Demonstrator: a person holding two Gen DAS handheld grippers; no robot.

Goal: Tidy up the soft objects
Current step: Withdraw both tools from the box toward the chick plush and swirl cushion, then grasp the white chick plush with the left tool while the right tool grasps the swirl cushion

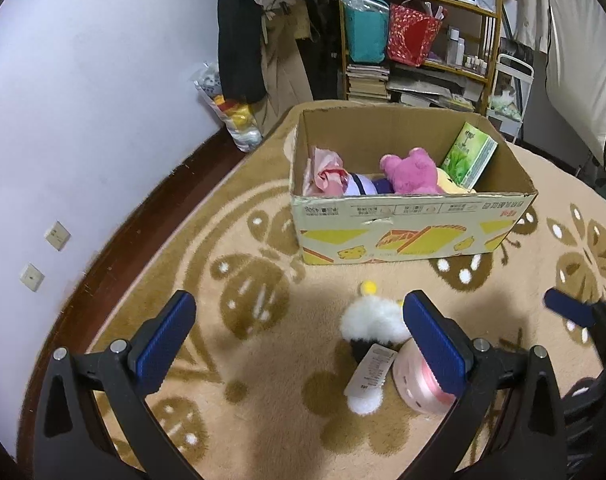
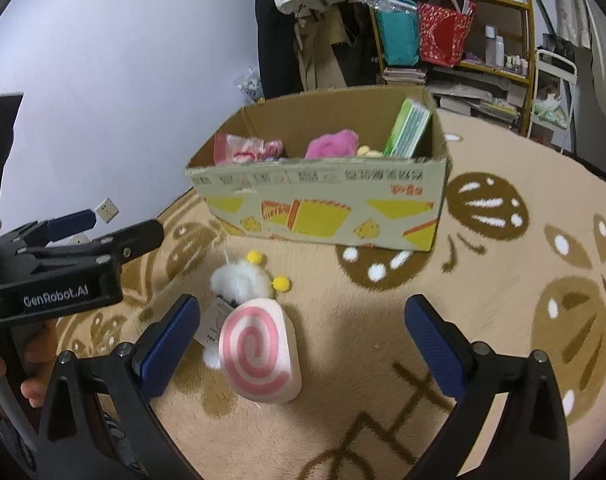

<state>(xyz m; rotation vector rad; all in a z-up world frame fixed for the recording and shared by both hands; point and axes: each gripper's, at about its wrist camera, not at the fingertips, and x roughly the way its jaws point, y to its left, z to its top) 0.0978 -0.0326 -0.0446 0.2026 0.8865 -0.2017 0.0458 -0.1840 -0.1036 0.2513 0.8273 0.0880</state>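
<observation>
Carpet (image 1: 263, 420), beige with brown butterfly figures, covers the floor in my left wrist view; a pale wall (image 1: 83, 100) stands to the left and a cluttered shelf (image 1: 423, 40) behind. A cardboard box (image 1: 403, 232) sits on the carpet holding a pink plush (image 1: 411, 170) and a green packet (image 1: 469, 154). My left gripper (image 1: 299, 342) is spread wide, empty; the white fluffy toy (image 1: 369, 320) lies near its right finger, the pink swirl cushion (image 1: 413, 388) partly behind that finger.

Right wrist view: same carpet (image 2: 383, 360), box (image 2: 323, 212) ahead. My right gripper (image 2: 301, 350) is wide apart, holding nothing; the swirl cushion (image 2: 259, 354) lies between the fingers, nearer the left one, touching the white toy (image 2: 241, 278).
</observation>
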